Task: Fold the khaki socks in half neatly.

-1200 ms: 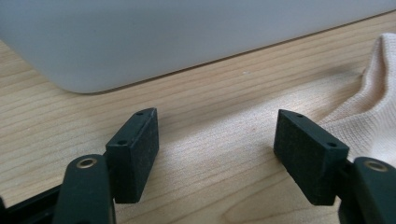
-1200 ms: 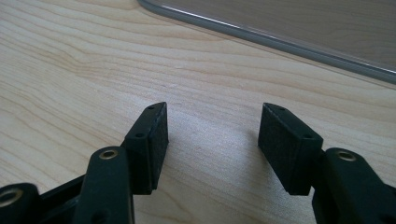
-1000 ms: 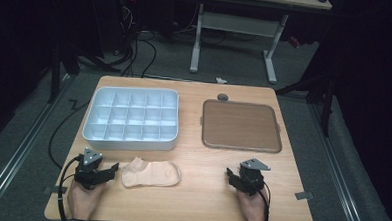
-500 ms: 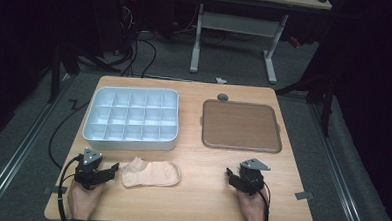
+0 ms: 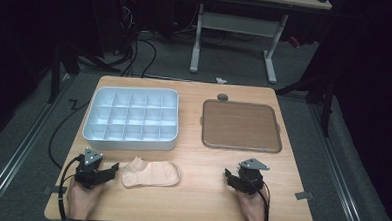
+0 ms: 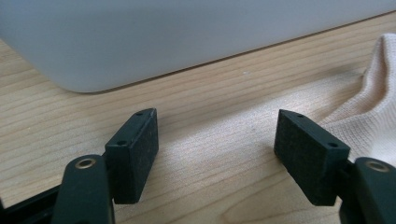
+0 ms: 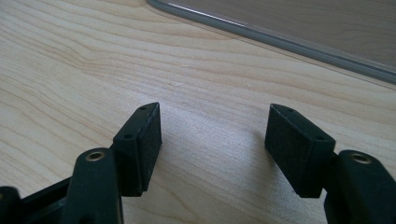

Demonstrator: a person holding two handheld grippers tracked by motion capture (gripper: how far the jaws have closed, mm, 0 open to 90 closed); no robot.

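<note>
Listing what we see, large to small: wooden table (image 5: 195, 198); white compartment tray (image 5: 131, 118), upper left; brown mat (image 5: 241, 125), upper right; peach sock (image 5: 151, 173), lower left, just beside our left gripper (image 5: 112, 168), jaws spread, empty; right gripper (image 5: 228, 174), lower right, jaws just widened, nothing between.

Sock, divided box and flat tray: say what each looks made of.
Sock: soft knitted fabric, pale peach; fine ribbing and loose folds show in the left gripper view.
Divided box: probably plastic, smooth matte pale grey-white, with thin moulded walls and rounded corners.
Flat tray: brown matte surface with a lighter raised rim; plastic or coated board, hard to tell.
</note>
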